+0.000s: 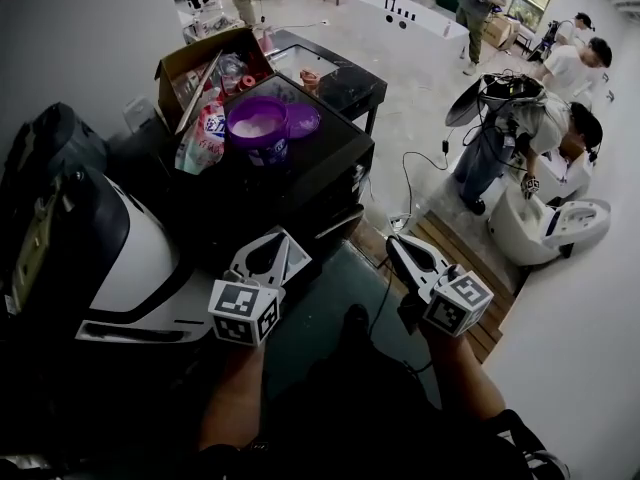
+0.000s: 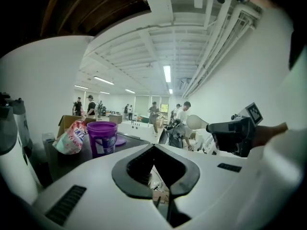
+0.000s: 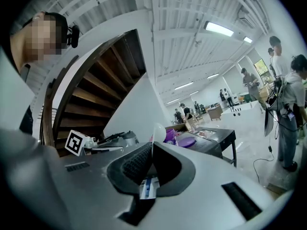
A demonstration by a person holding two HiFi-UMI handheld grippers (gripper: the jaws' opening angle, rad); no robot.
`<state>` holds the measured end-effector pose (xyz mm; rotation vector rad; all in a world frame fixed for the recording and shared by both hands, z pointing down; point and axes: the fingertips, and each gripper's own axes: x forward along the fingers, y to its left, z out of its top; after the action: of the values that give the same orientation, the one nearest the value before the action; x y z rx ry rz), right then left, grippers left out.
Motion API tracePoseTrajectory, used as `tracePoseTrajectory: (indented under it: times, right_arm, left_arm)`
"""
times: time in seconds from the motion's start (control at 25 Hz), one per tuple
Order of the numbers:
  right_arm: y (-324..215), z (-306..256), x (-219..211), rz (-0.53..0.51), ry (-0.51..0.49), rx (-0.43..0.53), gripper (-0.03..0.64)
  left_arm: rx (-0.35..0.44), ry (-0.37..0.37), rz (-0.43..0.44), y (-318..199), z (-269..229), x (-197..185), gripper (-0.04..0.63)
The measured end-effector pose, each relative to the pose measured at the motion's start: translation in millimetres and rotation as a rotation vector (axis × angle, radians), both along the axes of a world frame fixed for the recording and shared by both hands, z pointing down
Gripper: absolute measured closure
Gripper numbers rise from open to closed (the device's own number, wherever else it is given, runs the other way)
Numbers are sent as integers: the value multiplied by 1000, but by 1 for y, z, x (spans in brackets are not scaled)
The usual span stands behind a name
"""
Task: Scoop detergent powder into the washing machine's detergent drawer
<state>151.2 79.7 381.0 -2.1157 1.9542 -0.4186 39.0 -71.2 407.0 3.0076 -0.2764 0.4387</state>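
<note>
A purple detergent tub (image 1: 257,128) (image 2: 101,137) stands open on the black washing machine top (image 1: 320,163), with its purple lid (image 1: 302,120) lying beside it. My left gripper (image 1: 283,236) (image 2: 154,147) hangs in front of the machine, below the tub, its jaws shut on nothing. To the right of it my right gripper (image 1: 392,240) (image 3: 152,145) is shut on the handle of a white scoop (image 3: 159,133) (image 2: 197,122), whose bowl sticks up past the jaws. I cannot make out the detergent drawer.
A detergent bag (image 1: 205,133) (image 2: 71,138) and a cardboard box (image 1: 200,63) sit left of the tub. A black table (image 1: 340,78) stands behind. A bulky black-and-white appliance (image 1: 120,258) fills the left. Cables (image 1: 410,183), a wooden platform (image 1: 460,258) and people (image 1: 510,138) lie to the right.
</note>
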Motion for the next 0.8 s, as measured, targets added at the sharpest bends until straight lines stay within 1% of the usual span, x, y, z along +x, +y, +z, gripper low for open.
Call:
tracePoseTrajectory:
  times: [0.2, 0.4, 0.6, 0.8]
  right_arm:
    - [-24, 6, 53, -15, -33, -1, 597]
    - [-47, 11, 98, -48, -56, 5, 597]
    - [-72, 9, 131, -107, -74, 10, 597]
    - [-94, 5, 146, -179, -74, 3, 597]
  left_arm:
    - [-3, -35, -1, -16, 5, 53, 588]
    - [6, -59, -27, -34, 5, 93, 588]
    - [19, -76, -80, -51, -1, 117, 588]
    - [13, -84, -150, -64, -6, 123, 588]
